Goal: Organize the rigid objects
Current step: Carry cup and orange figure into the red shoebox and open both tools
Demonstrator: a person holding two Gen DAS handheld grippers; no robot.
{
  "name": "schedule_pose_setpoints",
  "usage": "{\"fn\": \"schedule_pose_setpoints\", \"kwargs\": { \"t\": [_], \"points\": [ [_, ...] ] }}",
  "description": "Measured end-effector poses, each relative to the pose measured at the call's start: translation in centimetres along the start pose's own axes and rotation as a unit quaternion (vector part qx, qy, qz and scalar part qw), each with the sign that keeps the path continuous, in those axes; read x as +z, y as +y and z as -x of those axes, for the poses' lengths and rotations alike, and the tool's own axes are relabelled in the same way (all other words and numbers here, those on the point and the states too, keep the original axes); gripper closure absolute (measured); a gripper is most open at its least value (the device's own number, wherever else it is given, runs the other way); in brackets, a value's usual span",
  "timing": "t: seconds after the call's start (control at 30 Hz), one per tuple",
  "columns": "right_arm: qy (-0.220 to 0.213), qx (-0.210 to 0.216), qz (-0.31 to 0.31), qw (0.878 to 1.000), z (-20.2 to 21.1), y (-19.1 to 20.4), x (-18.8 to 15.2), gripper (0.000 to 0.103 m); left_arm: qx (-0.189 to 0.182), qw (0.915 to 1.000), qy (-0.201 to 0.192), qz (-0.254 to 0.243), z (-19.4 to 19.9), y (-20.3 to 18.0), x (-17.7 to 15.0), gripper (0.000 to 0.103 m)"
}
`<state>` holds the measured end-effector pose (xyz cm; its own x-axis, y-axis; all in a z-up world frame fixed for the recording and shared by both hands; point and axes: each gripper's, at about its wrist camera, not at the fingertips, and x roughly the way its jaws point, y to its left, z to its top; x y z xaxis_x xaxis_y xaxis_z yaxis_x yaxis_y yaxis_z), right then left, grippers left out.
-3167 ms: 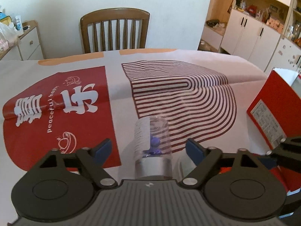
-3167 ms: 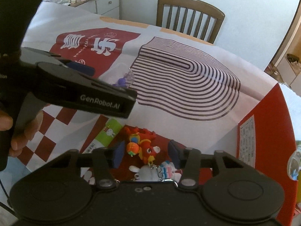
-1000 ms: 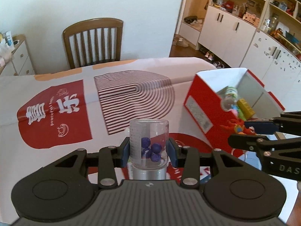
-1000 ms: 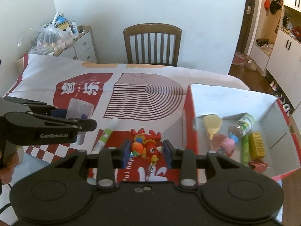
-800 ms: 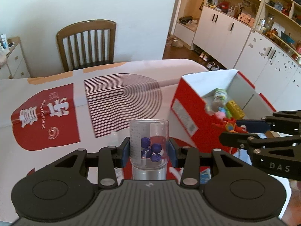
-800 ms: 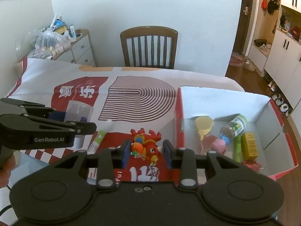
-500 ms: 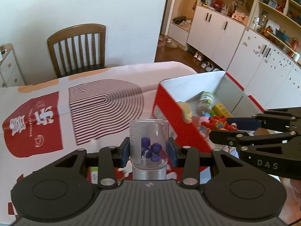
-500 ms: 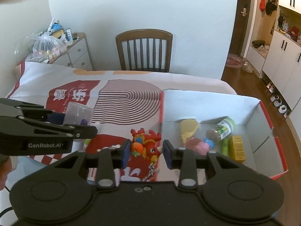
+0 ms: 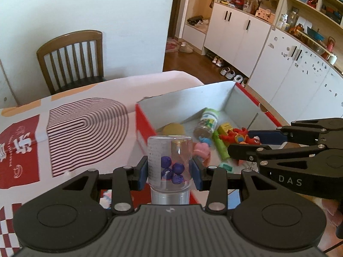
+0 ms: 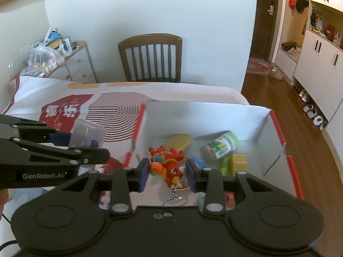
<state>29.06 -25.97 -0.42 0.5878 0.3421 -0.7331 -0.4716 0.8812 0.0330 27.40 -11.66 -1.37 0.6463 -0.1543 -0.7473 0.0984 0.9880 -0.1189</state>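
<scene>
My left gripper (image 9: 169, 171) is shut on a clear jar (image 9: 169, 150) of purple balls, silver lid pointing down, held in the air near the left wall of a red-and-white box (image 9: 233, 98). In the right wrist view that jar (image 10: 89, 132) shows at the left. My right gripper (image 10: 167, 174) is shut on a red dragon keychain toy (image 10: 166, 162), its ring dangling, above the inside of the box (image 10: 203, 117). The left wrist view shows the toy (image 9: 235, 135) over the box's contents.
Inside the box lie a green-labelled bottle (image 10: 218, 144), a yellow scoop (image 10: 179, 140), a small yellow carton (image 10: 239, 162), a green tube (image 9: 220, 145) and a pink toy (image 9: 202, 150). A wooden chair (image 10: 150, 57) stands behind the cloth-covered table (image 9: 85, 120). White cupboards (image 9: 289, 75) line the right.
Both grippers, open around the jar and the toy at first, have shut on them and lifted. Over the last second both have carried them right, towards and over the box.
</scene>
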Motion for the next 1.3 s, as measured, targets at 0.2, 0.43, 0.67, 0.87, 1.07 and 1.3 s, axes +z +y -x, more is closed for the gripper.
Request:
{"fn": "schedule_pose_setpoints", "kwargs": {
  "t": [0.2, 0.43, 0.67, 0.87, 1.07, 1.3],
  "points": [
    [0.002, -0.005, -0.007, 1.000, -0.5, -3.0, -0.1, 0.068, 0.001, 0.9999, 0.010, -0.008, -2.0, -2.5, 0.5, 0.062],
    [0.007, -0.010, -0.009, 1.000, -1.3, -5.8, -0.3, 0.068, 0.007, 0.9996, 0.023, -0.015, -4.4, -4.8, 1.1, 0.062],
    [0.017, -0.012, -0.002, 1.000, -2.8, -7.9, -0.8, 0.068, 0.022, 0.9989, 0.039, -0.018, -7.1, -6.0, 1.9, 0.062],
    [0.032, -0.012, 0.001, 0.999, -4.6, -9.2, -1.1, 0.068, 0.034, 0.9976, 0.057, -0.020, -9.9, -6.8, 2.2, 0.062],
    [0.054, -0.008, 0.014, 0.998, -6.6, -9.6, -1.8, 0.068, 0.043, 0.9957, 0.082, -0.012, -12.6, -6.7, 2.2, 0.062],
    [0.074, 0.003, 0.029, 0.997, -8.0, -9.6, -2.4, 0.068, 0.059, 0.9933, 0.098, -0.017, -14.1, -6.7, 1.9, 0.062]
  ]
}}
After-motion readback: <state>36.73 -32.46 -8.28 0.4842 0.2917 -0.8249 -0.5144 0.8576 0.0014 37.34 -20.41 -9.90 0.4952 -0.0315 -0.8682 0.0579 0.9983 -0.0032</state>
